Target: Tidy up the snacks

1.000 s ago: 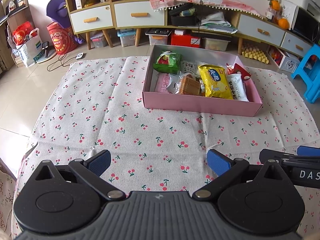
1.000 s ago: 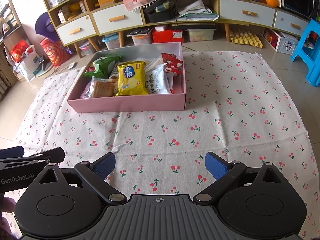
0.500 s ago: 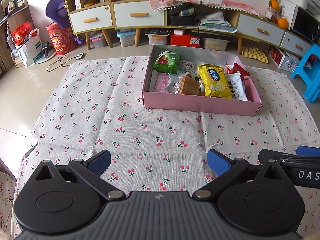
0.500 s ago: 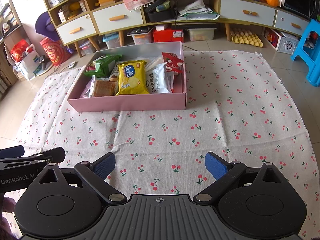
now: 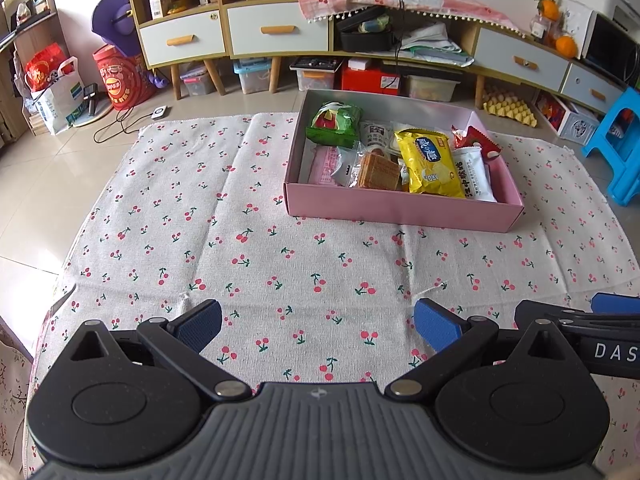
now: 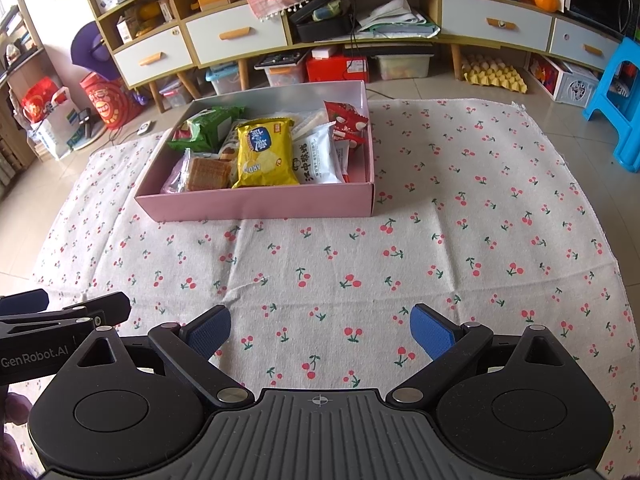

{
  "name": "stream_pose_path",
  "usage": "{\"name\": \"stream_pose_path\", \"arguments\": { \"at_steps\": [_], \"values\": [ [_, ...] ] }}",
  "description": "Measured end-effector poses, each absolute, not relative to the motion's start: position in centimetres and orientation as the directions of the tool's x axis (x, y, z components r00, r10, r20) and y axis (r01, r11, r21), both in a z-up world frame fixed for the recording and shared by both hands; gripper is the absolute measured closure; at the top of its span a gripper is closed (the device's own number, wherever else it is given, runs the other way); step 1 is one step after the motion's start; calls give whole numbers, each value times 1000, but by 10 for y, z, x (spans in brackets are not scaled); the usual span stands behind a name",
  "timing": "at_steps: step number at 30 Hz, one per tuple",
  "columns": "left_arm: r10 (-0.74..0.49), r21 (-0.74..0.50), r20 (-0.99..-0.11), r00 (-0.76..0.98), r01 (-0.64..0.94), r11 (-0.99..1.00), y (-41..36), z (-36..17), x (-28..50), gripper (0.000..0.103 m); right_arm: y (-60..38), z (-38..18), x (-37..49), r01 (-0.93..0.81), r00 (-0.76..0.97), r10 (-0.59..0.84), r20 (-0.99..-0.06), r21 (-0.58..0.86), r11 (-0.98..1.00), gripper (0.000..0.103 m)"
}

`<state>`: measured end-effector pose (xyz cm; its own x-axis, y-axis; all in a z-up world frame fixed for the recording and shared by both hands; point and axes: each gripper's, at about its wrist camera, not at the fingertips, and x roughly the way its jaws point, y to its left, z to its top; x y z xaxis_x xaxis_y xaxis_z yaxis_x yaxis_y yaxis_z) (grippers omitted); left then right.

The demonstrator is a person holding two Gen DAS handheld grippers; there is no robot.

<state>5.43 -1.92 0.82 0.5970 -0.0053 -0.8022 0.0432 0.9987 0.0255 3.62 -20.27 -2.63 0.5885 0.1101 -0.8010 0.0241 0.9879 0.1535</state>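
- Covering most of what we see is the cherry-print cloth [image 5: 248,240], spread flat on the tiled floor [image 5: 36,184], with a long cabinet [image 6: 360,28] of drawers and open shelves running along the wall behind it.
- Next down in size we've got the pink box [image 5: 400,210], sitting on the far part of the cloth, right of centre from the left wrist view and left of centre from the right wrist view.
- All the snacks we can spot are already inside that box, packed close and overlapping.
- Biggest in there is the yellow chip bag [image 6: 266,152], lying roughly in the middle, with a white packet [image 6: 318,156] touching its right side.
- A green packet [image 5: 334,120] sits in the far left corner, and a red packet [image 6: 346,120] leans up against the right wall.
- A clear-wrapped wafer pack [image 5: 378,170] lies near the front wall, just left of the yellow bag.
- Our left gripper [image 5: 318,326] hangs low over bare cloth well short of the box, jaws spread wide, nothing between them.
- Our right gripper [image 6: 320,328] is just beside it, same deal: jaws apart, gripping nothing.
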Motion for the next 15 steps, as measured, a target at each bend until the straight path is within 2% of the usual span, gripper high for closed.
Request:
{"name": "stream_pose_path", "arguments": {
  "at_steps": [15],
  "values": [
    [11, 44, -798, 603, 41, 998, -20, 9, 53, 0, -203, -26, 37, 27, 588, 111, -801, 157, 987, 5]
  ]
}}
